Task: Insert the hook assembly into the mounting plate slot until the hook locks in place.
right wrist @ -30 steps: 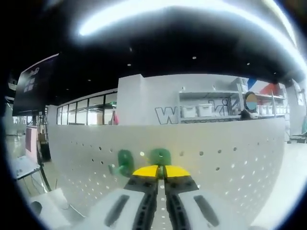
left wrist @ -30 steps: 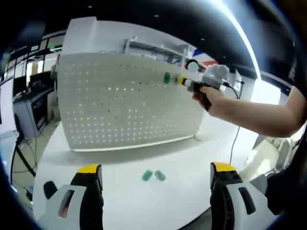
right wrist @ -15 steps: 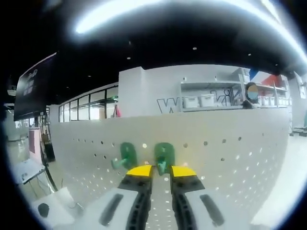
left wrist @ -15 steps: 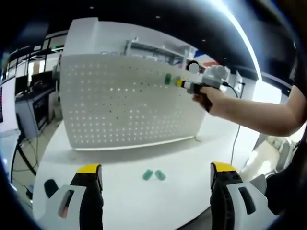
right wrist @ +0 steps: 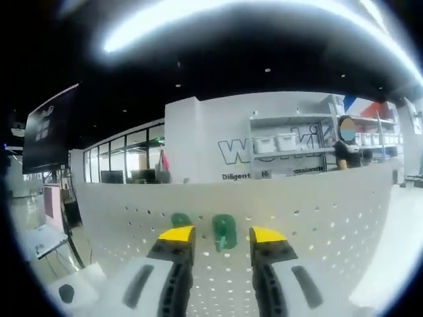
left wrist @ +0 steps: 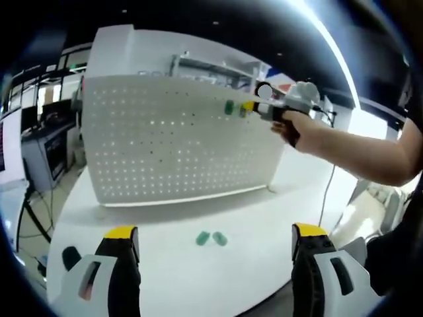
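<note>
We've just spread our right gripper (right wrist: 221, 236) jaws wide off the green hook (right wrist: 224, 230), now sitting unheld in the pegboard (right wrist: 317, 218) between them, so it looks seated; left gripper (left wrist: 215, 239) jaws wide, empty.

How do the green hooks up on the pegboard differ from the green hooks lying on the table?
The hooks on the pegboard sit mounted near the upright white pegboard's top edge, one framed between the open right gripper's jaws. The hooks on the table lie loose on the white table, touching no gripper, ahead of the open left gripper. All are green, in pairs side by side.
</note>
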